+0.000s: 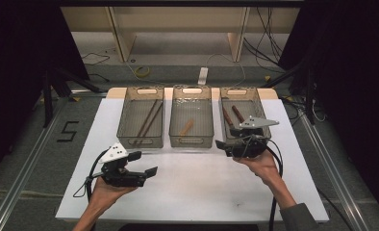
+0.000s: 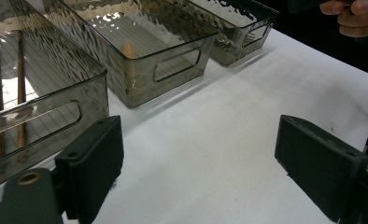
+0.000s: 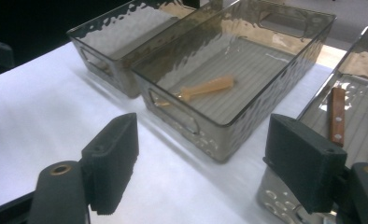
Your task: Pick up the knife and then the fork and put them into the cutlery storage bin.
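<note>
**A:** What's around you?

**B:** A white table (image 1: pixel 192 183) in a dim room, dark curtains at both sides, pale wooden shelving and loose cables on the floor at twelve o'clock. Three clear smoky bins stand in a row across the far half of the table.

**A:** Start from your jaws.

**B:** My right gripper (image 1: pixel 228 138) has its jaws spread wide with nothing between them. In the right gripper view the pads frame bare table and the near corner of the middle bin (image 3: pixel 229 79). In the high view that gripper hangs at the near end of the right bin (image 1: pixel 243 118), at about two o'clock from the table's middle. My left gripper (image 1: pixel 143 163) is also wide apart and empty, sitting at about eight o'clock over bare table, well apart from the bins.

**A:** And what lies nearest the right jaws?

**B:** Two brown-handled knives (image 1: pixel 231 115) lie lengthwise in the right bin, just past my right gripper toward twelve o'clock. One handle with pale rivets shows at three o'clock in the right gripper view.

**A:** The other bins?

**B:** A small wooden scoop (image 3: pixel 205 88) lies slanted on the floor of the middle bin. Two dark chopsticks (image 1: pixel 148 120) lie side by side in the left bin (image 1: pixel 142 120), at eleven o'clock from my left gripper.
</note>
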`<move>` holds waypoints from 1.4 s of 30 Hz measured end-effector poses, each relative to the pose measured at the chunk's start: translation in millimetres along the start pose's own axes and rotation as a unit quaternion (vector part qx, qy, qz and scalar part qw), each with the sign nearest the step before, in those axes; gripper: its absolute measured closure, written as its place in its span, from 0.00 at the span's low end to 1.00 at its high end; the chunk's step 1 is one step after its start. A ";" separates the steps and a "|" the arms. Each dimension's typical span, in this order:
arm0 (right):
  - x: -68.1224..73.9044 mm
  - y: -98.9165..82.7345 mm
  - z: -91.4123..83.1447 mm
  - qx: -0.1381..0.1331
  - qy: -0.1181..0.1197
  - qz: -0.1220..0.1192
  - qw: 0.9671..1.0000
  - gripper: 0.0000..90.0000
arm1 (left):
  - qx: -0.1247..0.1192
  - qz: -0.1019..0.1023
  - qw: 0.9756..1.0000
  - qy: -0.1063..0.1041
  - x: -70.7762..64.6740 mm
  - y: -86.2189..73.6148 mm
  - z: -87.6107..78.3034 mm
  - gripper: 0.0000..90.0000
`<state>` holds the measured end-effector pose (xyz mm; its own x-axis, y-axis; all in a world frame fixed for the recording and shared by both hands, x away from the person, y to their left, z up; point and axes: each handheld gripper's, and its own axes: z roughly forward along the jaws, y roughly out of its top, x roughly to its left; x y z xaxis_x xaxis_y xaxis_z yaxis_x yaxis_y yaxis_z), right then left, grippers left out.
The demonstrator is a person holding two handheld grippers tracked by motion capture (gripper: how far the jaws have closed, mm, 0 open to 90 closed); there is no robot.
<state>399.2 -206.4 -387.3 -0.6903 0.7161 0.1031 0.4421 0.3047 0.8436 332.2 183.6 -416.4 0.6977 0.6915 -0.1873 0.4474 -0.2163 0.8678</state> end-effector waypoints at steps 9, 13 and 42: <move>13.1 -10.6 -6.2 -0.023 0.021 0.001 1.000 0.29 | -0.001 -0.001 1.000 -0.004 -0.4 0.3 0.0 0.17; 16.7 -17.7 -9.0 -0.027 0.031 0.003 0.999 0.29 | -0.001 -0.001 1.000 -0.006 -0.2 0.2 0.0 0.16; 29.3 -67.1 -32.5 -0.054 0.042 0.016 0.998 0.23 | -0.009 -0.007 1.000 -0.020 0.3 0.3 -1.5 0.17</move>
<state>330.6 -226.3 -423.8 -0.7247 0.6677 0.1700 0.4033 0.2111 0.8904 331.7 184.7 -415.6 0.7137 0.6658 -0.2176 0.4472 -0.1941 0.8731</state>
